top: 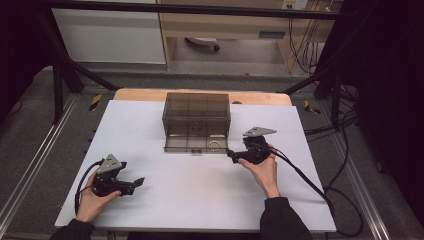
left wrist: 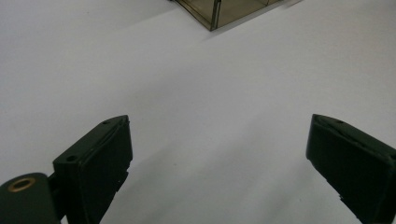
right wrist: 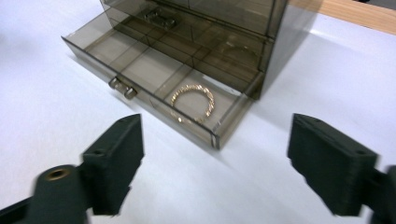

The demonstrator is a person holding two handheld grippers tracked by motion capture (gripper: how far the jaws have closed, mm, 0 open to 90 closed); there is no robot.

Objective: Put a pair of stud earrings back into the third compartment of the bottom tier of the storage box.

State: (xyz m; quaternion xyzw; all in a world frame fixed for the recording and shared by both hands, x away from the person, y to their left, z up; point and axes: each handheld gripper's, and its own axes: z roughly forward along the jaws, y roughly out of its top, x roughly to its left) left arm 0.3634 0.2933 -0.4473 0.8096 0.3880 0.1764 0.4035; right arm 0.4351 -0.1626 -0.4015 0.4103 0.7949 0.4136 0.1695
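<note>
The right gripper (top: 231, 154) is held just beside the front right corner of the pulled-out drawer (top: 196, 145), and its jaws are spread wide with nothing between them. In the right gripper view, a gold bracelet (right wrist: 193, 102) is seen lying flat in the drawer's end box, the one nearest this gripper, and it is not touched by the jaws. A small round knob (right wrist: 123, 88) is seen on the drawer's front wall, off toward the middle. The drawer belongs to a smoky see-through box (top: 196, 114) that is set at the far middle of the white table (top: 195, 195). The left gripper (top: 139, 182) is held low near the table's left front part, well apart from the box, and its jaws are also spread wide and empty. In the left gripper view, bare white table is seen ahead, with one corner of the drawer far off at the top. Lots of open room is left between the two grippers and in front of the drawer. The table's front edge is close to the person's sleeves, and a strip of wood is seen behind the box.
</note>
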